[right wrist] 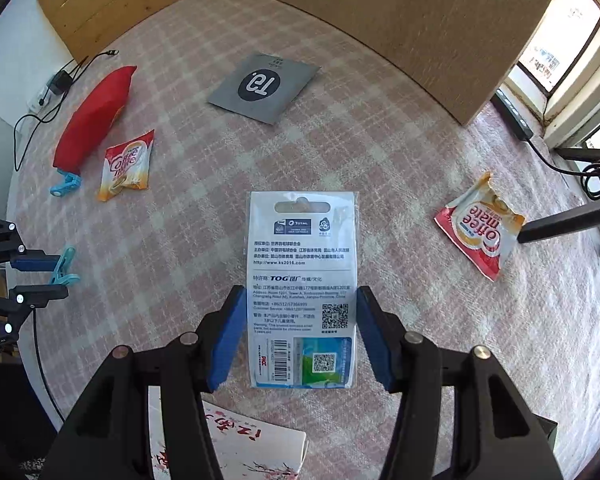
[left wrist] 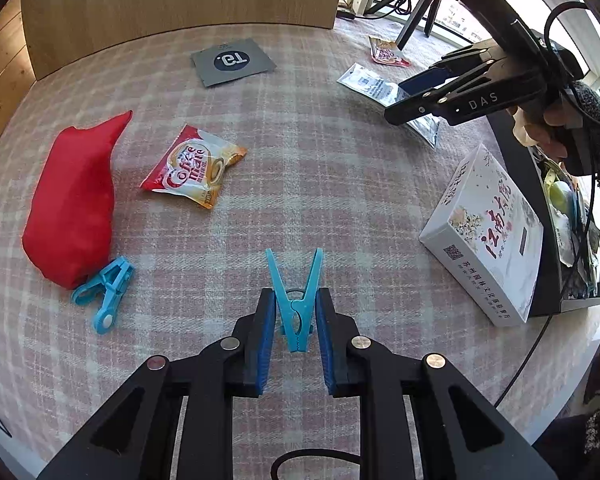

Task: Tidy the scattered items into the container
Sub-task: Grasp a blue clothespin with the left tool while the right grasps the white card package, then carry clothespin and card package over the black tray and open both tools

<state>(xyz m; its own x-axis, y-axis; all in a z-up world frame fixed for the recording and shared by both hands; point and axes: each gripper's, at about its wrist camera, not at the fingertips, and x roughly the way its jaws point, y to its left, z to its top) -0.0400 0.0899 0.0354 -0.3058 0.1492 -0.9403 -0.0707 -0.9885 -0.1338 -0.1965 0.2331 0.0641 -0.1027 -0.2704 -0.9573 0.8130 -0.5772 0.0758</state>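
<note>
Between the right gripper's (right wrist: 300, 336) spread fingers lies the white card packet (right wrist: 302, 288), flat on the tabletop (right wrist: 380, 152); closing may skid it away. The left gripper's (left wrist: 296, 336) fingers bracket the blue clothespin (left wrist: 296, 304), seemingly touching; it could pivot out.

Your left gripper (left wrist: 294, 334) has its blue pads either side of a light-blue clothespin (left wrist: 296, 304), pads just beside it with slight gaps, clip lying on the plaid tabletop (left wrist: 300, 184). Off to the left: a second blue clip (left wrist: 106, 298) touching the red pouch (left wrist: 76, 200), Coffee-mate sachet (left wrist: 194, 166) near it. Your right gripper (left wrist: 424, 94) hangs over a white printed packet (left wrist: 370, 84) at upper right, with the white box (left wrist: 488, 236) against the black container (left wrist: 548, 248).
</note>
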